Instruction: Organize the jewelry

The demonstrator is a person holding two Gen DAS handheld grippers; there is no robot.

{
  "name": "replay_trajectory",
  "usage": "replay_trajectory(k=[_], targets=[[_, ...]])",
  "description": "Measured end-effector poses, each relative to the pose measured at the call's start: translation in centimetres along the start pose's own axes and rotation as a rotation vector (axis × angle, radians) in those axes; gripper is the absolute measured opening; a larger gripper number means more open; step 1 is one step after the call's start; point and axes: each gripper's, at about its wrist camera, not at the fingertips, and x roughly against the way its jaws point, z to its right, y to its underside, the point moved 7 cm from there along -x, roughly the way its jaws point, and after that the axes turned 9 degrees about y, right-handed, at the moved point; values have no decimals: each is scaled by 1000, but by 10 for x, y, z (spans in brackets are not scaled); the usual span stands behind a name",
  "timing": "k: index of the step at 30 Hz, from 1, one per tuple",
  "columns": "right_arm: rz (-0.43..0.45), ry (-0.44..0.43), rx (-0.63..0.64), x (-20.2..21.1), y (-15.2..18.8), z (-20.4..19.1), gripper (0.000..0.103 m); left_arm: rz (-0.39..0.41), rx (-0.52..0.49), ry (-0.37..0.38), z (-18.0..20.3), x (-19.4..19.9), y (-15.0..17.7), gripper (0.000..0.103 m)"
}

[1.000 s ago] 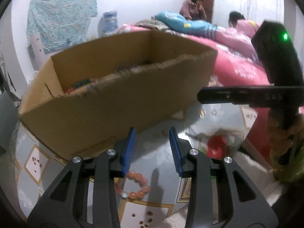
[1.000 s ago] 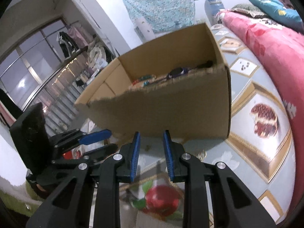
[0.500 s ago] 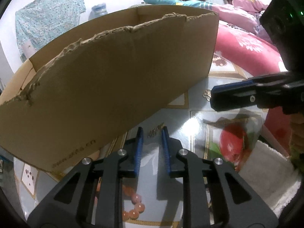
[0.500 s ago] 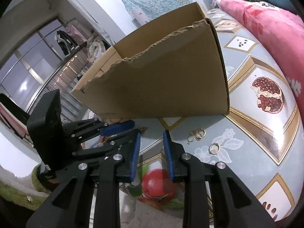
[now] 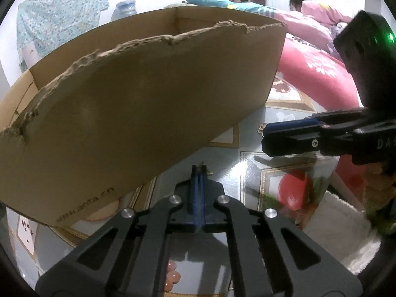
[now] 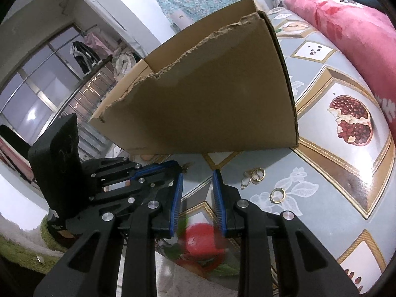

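My left gripper is shut on a small metal piece of jewelry that sticks out at its tips, low over the table, close to the cardboard box. It also shows in the right wrist view. My right gripper is open and empty just right of it; it shows in the left wrist view. Gold rings and a single gold ring lie on the tablecloth to the right. A pink bead bracelet lies under my left gripper.
The cardboard box has a torn rim and stands just ahead of both grippers. The fruit-patterned tablecloth covers the table. A pink quilt lies at the right. Two people sit far behind.
My left gripper has closed from open to shut and now pinches a small metal piece. Both grippers dropped lower toward the table in front of the box. The right gripper stayed open.
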Motion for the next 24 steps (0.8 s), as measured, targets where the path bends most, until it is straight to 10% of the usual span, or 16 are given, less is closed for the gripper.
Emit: replay_trajectory(k=[24], targets=[[61,285,400,-40,-2,-71,29,122,134,32,-24,44,-8,1]])
